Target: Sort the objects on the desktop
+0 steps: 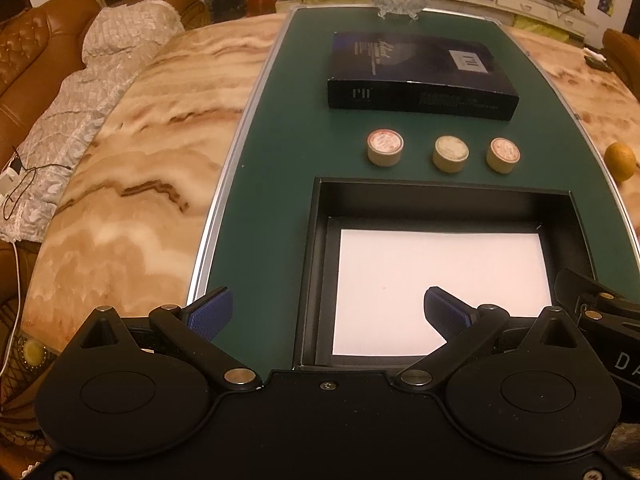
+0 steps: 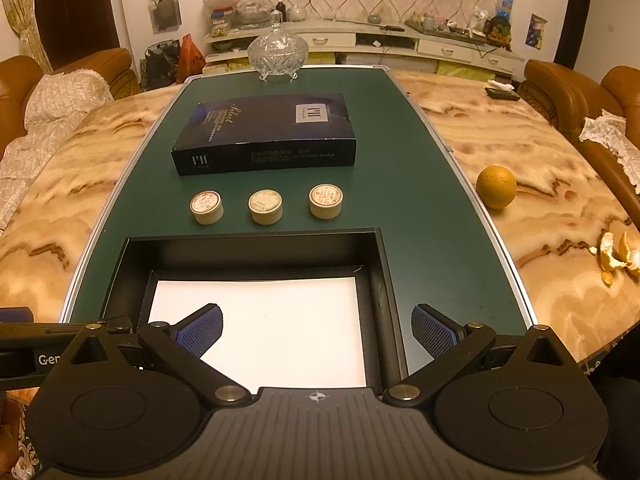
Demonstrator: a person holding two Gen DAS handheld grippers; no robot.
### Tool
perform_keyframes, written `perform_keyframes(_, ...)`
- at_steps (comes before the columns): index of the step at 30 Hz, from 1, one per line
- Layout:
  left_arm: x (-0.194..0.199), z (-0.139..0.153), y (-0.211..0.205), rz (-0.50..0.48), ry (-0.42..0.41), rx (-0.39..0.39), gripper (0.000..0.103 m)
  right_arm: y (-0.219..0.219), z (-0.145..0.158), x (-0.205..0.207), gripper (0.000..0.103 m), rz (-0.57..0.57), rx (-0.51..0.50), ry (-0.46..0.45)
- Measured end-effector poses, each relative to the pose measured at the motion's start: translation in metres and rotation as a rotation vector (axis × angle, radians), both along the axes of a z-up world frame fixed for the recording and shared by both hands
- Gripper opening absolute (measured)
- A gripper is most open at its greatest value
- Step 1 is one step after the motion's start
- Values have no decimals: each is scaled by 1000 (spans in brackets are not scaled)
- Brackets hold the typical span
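Three small round tins (image 2: pixel 265 206) in a row on green surface (image 2: pixel 420 208), between dark box (image 2: pixel 264 134) and open tray (image 2: pixel 256 240). Likely light, rigid, smooth; best pinched across sides. Both grippers' fingers (image 1: pixel 210 312) (image 2: pixel 434 330) spread apart, empty.

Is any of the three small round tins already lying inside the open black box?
No: all three round tins stand in a row on the green mat beyond the open black box, which holds only a white sheet.
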State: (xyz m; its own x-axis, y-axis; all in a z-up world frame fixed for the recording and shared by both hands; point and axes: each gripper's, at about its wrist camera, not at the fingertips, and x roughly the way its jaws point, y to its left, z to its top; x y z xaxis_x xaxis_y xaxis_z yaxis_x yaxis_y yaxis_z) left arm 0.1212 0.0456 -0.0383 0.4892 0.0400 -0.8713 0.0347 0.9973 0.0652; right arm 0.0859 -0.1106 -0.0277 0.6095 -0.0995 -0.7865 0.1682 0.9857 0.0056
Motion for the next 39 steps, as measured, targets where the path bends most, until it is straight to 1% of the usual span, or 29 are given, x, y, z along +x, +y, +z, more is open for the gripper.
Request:
perform_keyframes(19, 1, -4, 3, 2, 22, -12, 103, 1, -3, 0, 103, 4, 0, 6)
perform_keyframes(39, 1, -7, 3, 5, 32, -5, 103, 3, -6, 0, 103, 7, -5, 11)
